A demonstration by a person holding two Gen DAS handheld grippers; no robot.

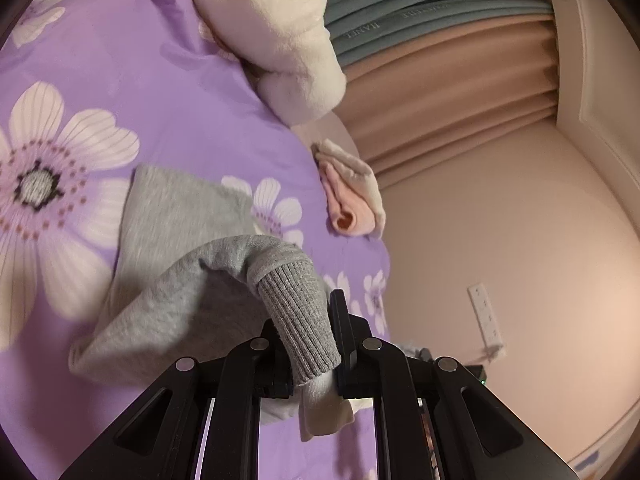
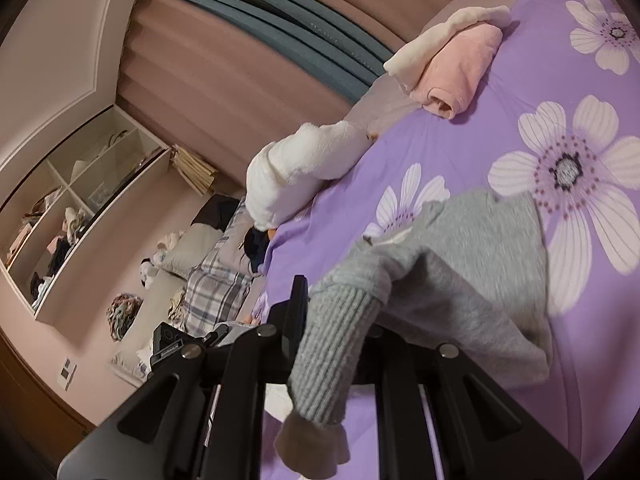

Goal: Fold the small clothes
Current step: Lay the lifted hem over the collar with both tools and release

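A small grey garment (image 1: 180,216) with ribbed cuffs lies partly lifted over a purple flowered bedspread (image 1: 120,100). My left gripper (image 1: 308,320) is shut on one ribbed cuff (image 1: 300,312), and a white inner hem hangs below the jaws. My right gripper (image 2: 340,316) is shut on the other ribbed cuff (image 2: 332,352) of the same grey garment (image 2: 480,240), whose body stretches away over the bedspread (image 2: 520,80). The right finger of that gripper is hidden by the cloth.
A folded pink and cream garment (image 1: 352,196) (image 2: 460,68) lies near the bed's far edge. A white plush toy (image 1: 272,32) (image 2: 304,168) rests on the bed. Curtains (image 1: 460,80), a wall socket (image 1: 486,316), open shelves (image 2: 80,200) and a cluttered sofa (image 2: 192,272) surround the bed.
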